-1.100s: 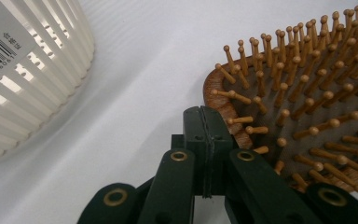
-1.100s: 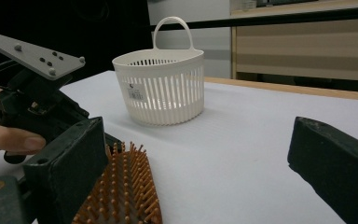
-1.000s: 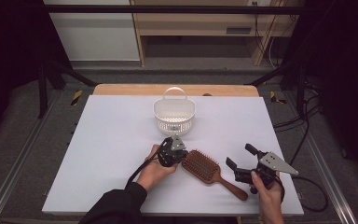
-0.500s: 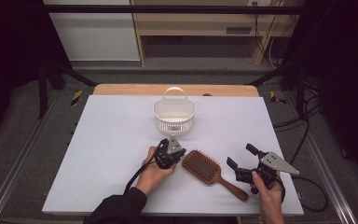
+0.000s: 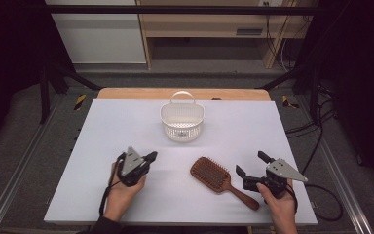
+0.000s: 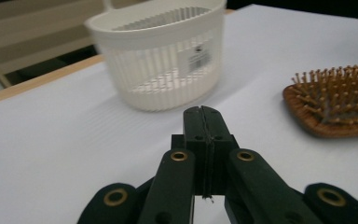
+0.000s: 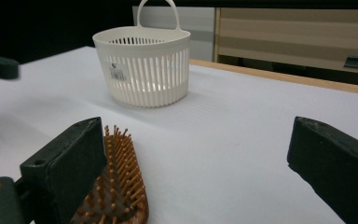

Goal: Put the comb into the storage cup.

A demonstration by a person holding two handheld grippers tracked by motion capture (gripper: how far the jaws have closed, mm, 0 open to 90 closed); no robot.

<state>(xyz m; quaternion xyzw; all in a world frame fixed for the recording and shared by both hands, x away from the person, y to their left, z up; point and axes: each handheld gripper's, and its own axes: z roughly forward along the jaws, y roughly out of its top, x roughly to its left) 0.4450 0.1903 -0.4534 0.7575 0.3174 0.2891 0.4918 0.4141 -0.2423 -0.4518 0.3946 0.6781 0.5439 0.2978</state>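
Nothing is being held yet: the hairbrush (image 5: 220, 179) is lying bristles-up on the table (image 5: 102, 136), near and slightly right of the empty basket (image 5: 182, 121), so lifting and placing are judged to be left. Its long axis is running diagonally, head far-left, handle near-right toward the right gripper (image 5: 251, 166), whose jaws are being kept wide apart. The left gripper (image 5: 151, 157), at the near left, is being kept closed on nothing.

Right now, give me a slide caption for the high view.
Shut left gripper and open right gripper flank a wooden hairbrush before a white basket.
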